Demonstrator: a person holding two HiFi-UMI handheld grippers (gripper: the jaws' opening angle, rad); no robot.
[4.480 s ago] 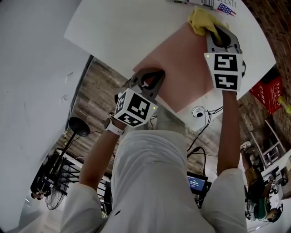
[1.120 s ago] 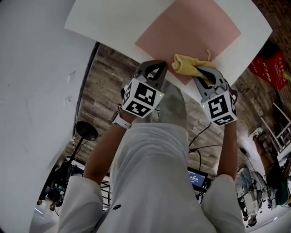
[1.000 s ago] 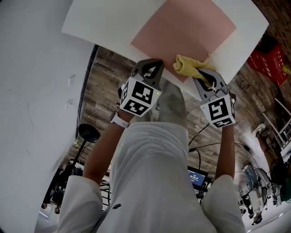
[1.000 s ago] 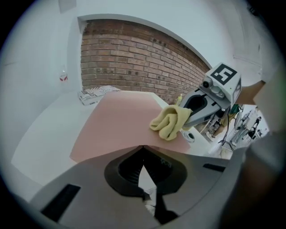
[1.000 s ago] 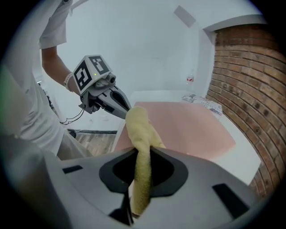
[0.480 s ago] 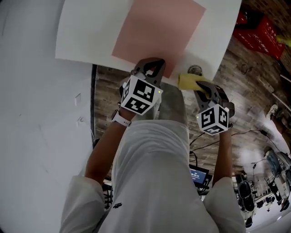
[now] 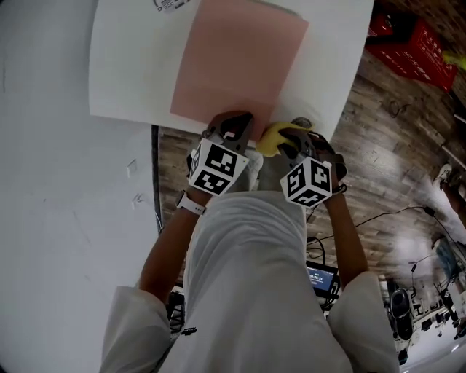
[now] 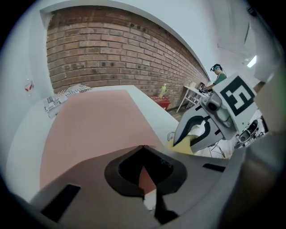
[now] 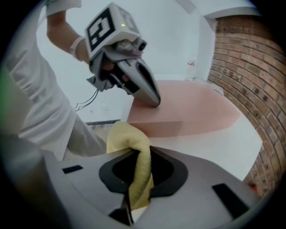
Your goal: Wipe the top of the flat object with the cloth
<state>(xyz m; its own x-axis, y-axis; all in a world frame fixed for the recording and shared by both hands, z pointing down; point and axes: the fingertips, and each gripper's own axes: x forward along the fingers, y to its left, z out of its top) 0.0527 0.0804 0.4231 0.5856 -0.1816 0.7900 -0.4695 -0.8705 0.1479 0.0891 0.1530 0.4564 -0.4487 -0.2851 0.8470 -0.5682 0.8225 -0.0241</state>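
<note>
While the left gripper [image 7: 237, 121] stands at the near corner of the pink flat object [image 7: 237, 65], its jaws are closed tip to tip with nothing between them. The right gripper view shows those tips resting on the slab's top, right at that corner. A watch [image 7: 188, 204] sits on the wrist behind it. The pink flat object lies flat on the white table [image 7: 131, 65], with bare tabletop on both sides and a printed paper [image 7: 173, 4] past its far left corner. Just to the right of the left gripper, the yellow cloth [image 7: 269, 138] hangs at the table's near edge, beside the slab's near corner and off its top. Whether cloth and slab touch cannot be told. The right gripper [image 7: 287, 140] has its jaws clamped on the cloth; in its own view the fabric runs through the closed jaws and bulges out ahead of them. The two grippers stand close together, side by side. Farther right, wooden floor [image 7: 386, 153] shows beyond the table, with a red crate [image 7: 411, 44] on it.
</note>
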